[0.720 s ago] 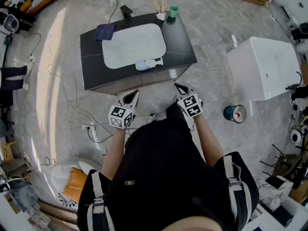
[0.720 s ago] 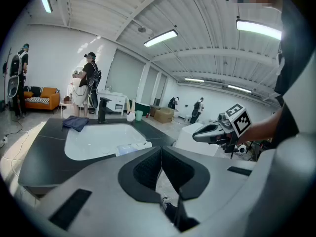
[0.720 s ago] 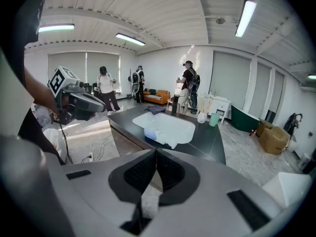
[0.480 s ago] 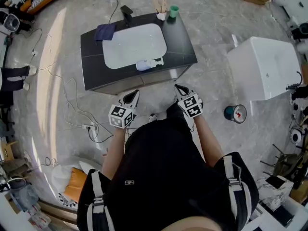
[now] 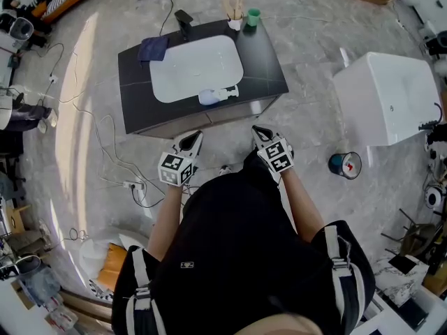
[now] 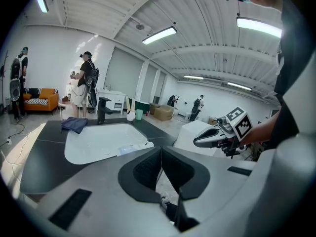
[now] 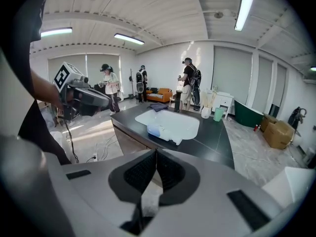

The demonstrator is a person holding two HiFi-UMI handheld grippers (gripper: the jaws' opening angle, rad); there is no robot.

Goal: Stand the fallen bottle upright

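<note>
A pale blue-and-white bottle (image 5: 215, 95) lies on its side at the near rim of the white sink basin (image 5: 188, 61), its cap pointing right; it also shows in the right gripper view as the bottle (image 7: 160, 132) and in the left gripper view as the bottle (image 6: 132, 148). Both grippers hang in front of the person, short of the counter's near edge. My left gripper (image 5: 189, 140) is shut and empty, its jaws pressed together (image 6: 161, 157). My right gripper (image 5: 260, 131) is shut too, with nothing between its jaws (image 7: 156, 160).
The dark counter (image 5: 269, 65) carries a black tap (image 5: 183, 21), a blue cloth (image 5: 152, 46), a green cup (image 5: 252, 16) and a white holder (image 5: 233, 22). A white tub (image 5: 391, 96) stands at right, with a tape roll (image 5: 344, 164) on the floor. Cables (image 5: 105, 145) trail left. Other people stand beyond.
The view has shifted slightly; both grippers stay shut in front of the person, and the bottle lies as before.
</note>
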